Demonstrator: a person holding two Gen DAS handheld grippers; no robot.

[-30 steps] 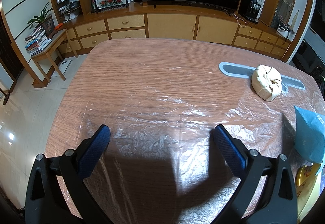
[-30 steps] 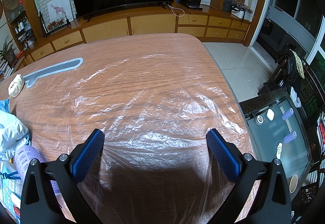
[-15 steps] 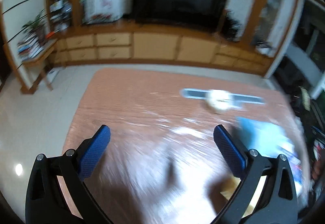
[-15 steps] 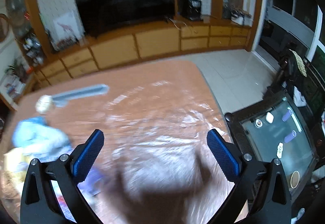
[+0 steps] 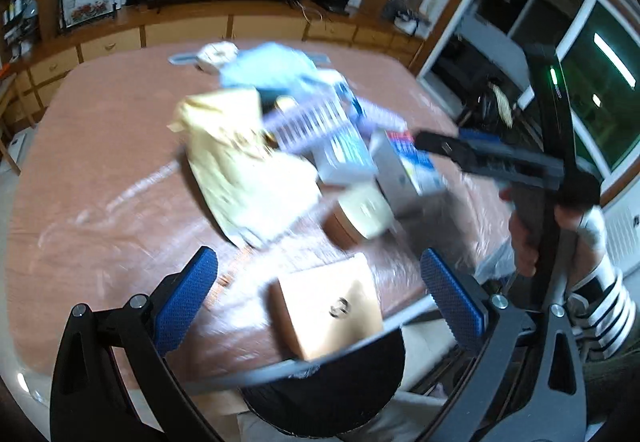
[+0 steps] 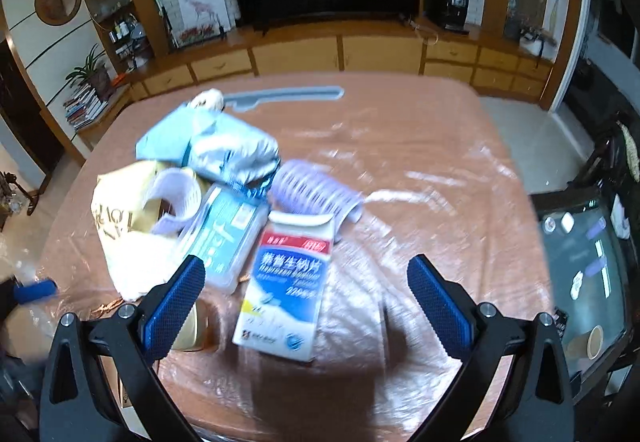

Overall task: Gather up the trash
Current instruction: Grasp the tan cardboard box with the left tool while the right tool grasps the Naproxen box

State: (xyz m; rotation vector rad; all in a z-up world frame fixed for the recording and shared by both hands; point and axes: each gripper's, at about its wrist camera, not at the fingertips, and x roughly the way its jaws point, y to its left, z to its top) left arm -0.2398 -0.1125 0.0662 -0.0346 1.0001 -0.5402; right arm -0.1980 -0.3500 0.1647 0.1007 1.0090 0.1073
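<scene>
**Both claws wide open over the trash pile on the worktop**

We see motion blur in both views, so fine detail is limited. Going left to right in the right wrist view: a yellow crumpled bag [image 6: 116,217] lies at the left of the pile on the plastic-covered worktop [image 6: 420,177]. Just beside it sits a clear blister pack with a light-blue card [image 6: 224,242], partly under a crumpled blue-and-silver pouch [image 6: 224,149]. Behind the pouch we see a cream paper wad [image 6: 208,97] touching a long grey flat strip [image 6: 288,95]. Right of the blister pack lies a purple ribbed plastic tray [image 6: 316,193], and in front of it a white, red and blue medicine box [image 6: 284,286], lying flat between the claw fingers. The right claw [image 6: 306,306] is spread wide and holds nothing; it hovers above the box, contact not visible.

In the left wrist view, the left claw [image 5: 320,302] is also spread wide, empty. Between its fingers we see a tan cardboard box [image 5: 332,306] at the near worktop edge, touching or not we cannot tell. Beyond it a round brown container with a cream top [image 5: 356,217] sits by the pile. At right a person's hand [image 5: 540,226] grips the other tool's black handle.
</scene>
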